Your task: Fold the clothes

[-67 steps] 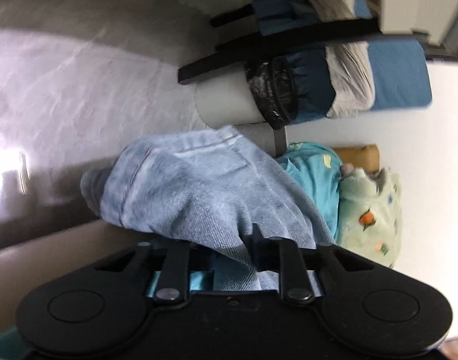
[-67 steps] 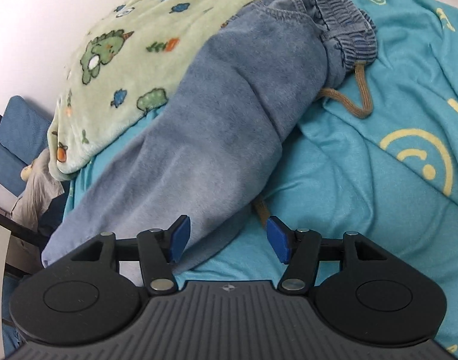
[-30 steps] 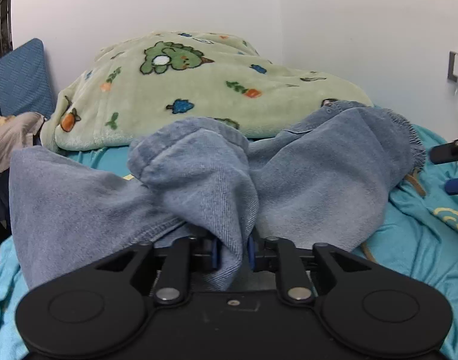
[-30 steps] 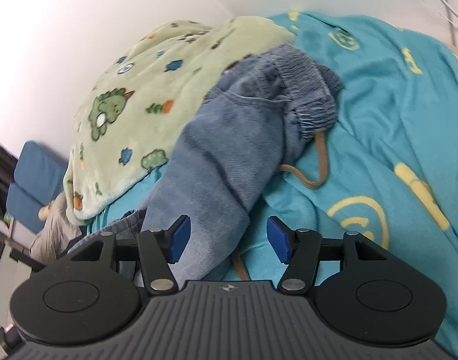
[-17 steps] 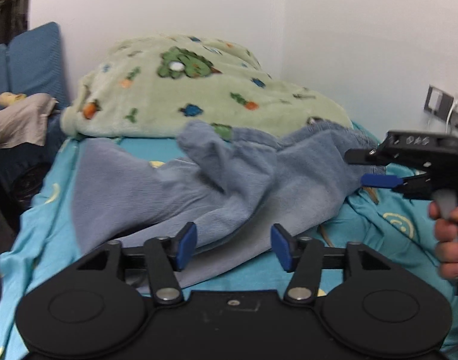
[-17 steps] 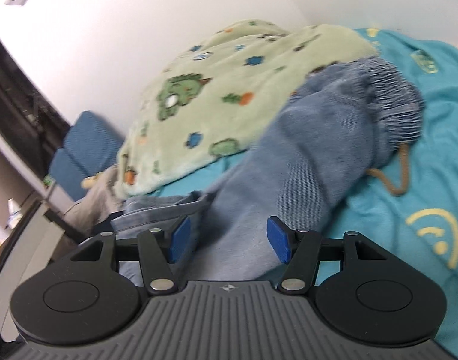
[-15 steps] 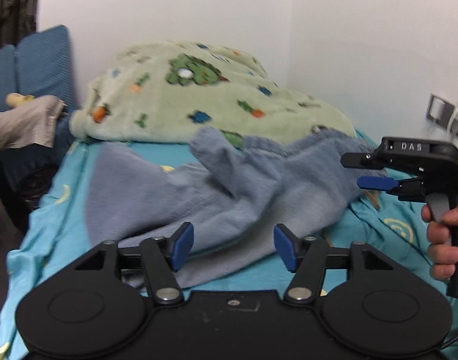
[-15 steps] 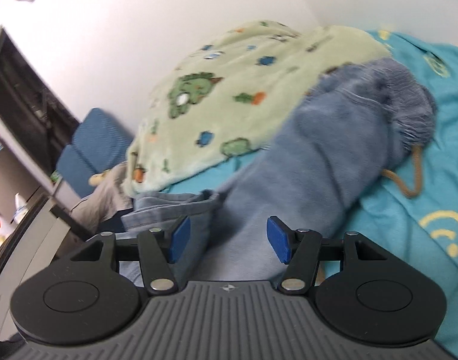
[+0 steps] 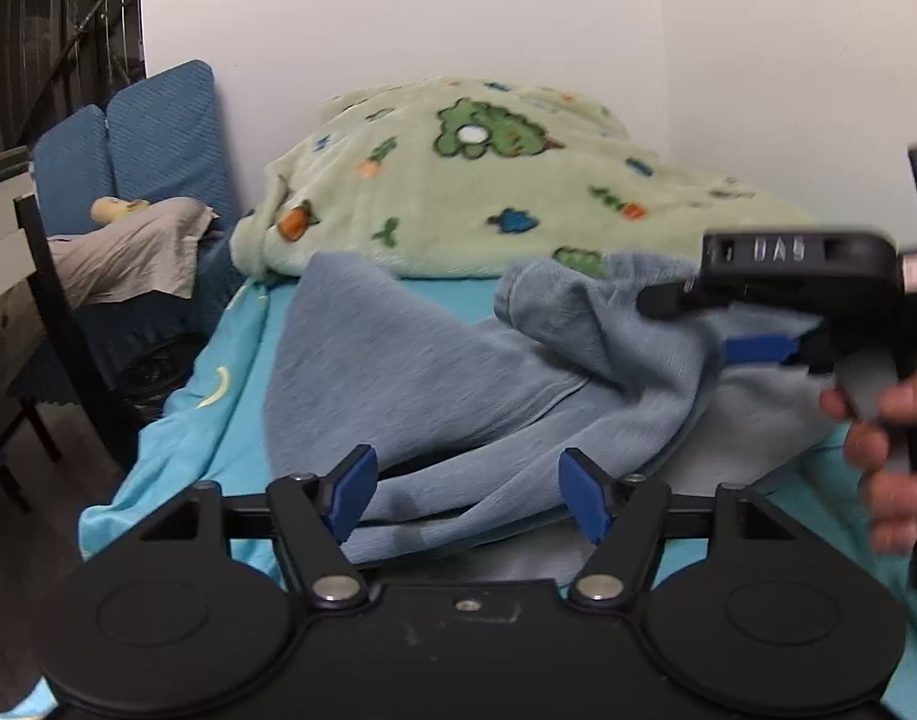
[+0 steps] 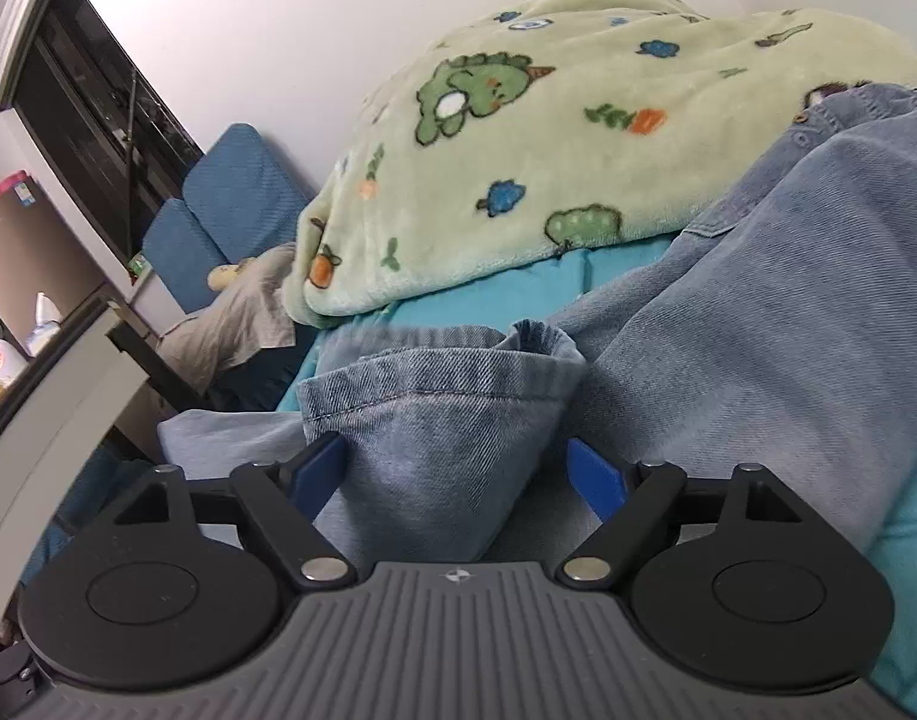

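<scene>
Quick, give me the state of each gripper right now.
Left gripper: open, holding nothing; the jeans lie just beyond its fingertips.
Right gripper: open, a jeans leg hem sits between its fingers, not clamped.

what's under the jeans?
The jeans lie on a teal sheet, visible around their edges. Their far end touches the green blanket. Anything beneath the denim itself is covered.

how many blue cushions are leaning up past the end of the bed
2. Both ribbed blue cushions stand side by side against the wall beyond the bed's far-left corner: the taller blue cushion nearer the green blanket, the shorter blue cushion left of it. Others may be hidden.
</scene>
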{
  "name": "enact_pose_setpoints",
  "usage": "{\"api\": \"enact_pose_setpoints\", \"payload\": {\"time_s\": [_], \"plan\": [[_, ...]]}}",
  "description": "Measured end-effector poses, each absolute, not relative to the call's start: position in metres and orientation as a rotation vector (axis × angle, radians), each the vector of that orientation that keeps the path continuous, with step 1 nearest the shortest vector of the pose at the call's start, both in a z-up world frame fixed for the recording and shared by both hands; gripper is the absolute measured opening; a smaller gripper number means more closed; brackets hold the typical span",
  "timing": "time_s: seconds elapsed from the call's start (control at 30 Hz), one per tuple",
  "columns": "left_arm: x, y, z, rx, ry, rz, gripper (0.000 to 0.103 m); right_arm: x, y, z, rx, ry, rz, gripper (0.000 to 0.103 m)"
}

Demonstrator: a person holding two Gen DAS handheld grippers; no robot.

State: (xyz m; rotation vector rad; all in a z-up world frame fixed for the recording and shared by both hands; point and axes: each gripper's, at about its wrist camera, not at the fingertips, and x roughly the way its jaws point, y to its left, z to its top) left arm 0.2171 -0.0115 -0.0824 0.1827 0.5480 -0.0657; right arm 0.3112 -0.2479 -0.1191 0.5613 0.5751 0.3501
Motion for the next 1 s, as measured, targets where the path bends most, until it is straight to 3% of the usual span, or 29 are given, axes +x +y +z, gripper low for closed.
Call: {"api": "enact_pose_setpoints", "payload": {"time_s": [0.13,0.17,0.23,0.27,0.3,0.37,0.5,0.73,0.87,0.9,1.0], "plan": [[0.222,-0.012,-0.097,0.23,0.573,-0.036,0.068,0.328,-0.241,-0.123,0.563,0.568,0.356,0.083],[0.223,-0.012,-0.099,0.24,0.575,-0.029,0.068,0.329,-0.236,-0.122,0.525,0.565,0.354,0.079],[0.223,-0.012,-0.102,0.255,0.575,-0.02,0.069,0.33,-0.232,-0.124,0.473,0.563,0.348,0.05],[0.223,-0.012,-0.102,0.255,0.567,-0.023,0.069,0.331,-0.235,-0.125,0.486,0.583,0.339,0.022],[0.222,-0.012,-0.101,0.254,0.56,-0.025,0.07,0.331,-0.24,-0.125,0.521,0.593,0.336,0.015],[0.22,-0.013,-0.099,0.257,0.541,-0.025,0.07,0.319,-0.251,-0.114,0.567,0.506,0.378,0.011],[0.215,-0.014,-0.093,0.252,0.527,-0.033,0.07,0.296,-0.276,-0.105,0.576,0.36,0.353,0.011],[0.216,-0.013,-0.097,0.245,0.58,-0.029,0.07,0.268,-0.329,-0.177,0.811,0.638,0.125,0.016],[0.216,-0.015,-0.103,0.286,0.59,-0.022,0.07,0.253,-0.326,-0.145,0.703,0.565,0.071,0.055],[0.216,-0.015,-0.105,0.3,0.592,-0.016,0.07,0.249,-0.325,-0.136,0.674,0.524,0.06,0.061],[0.22,-0.014,-0.113,0.335,0.594,-0.01,0.07,0.251,-0.322,-0.126,0.627,0.454,0.093,0.065]]}}
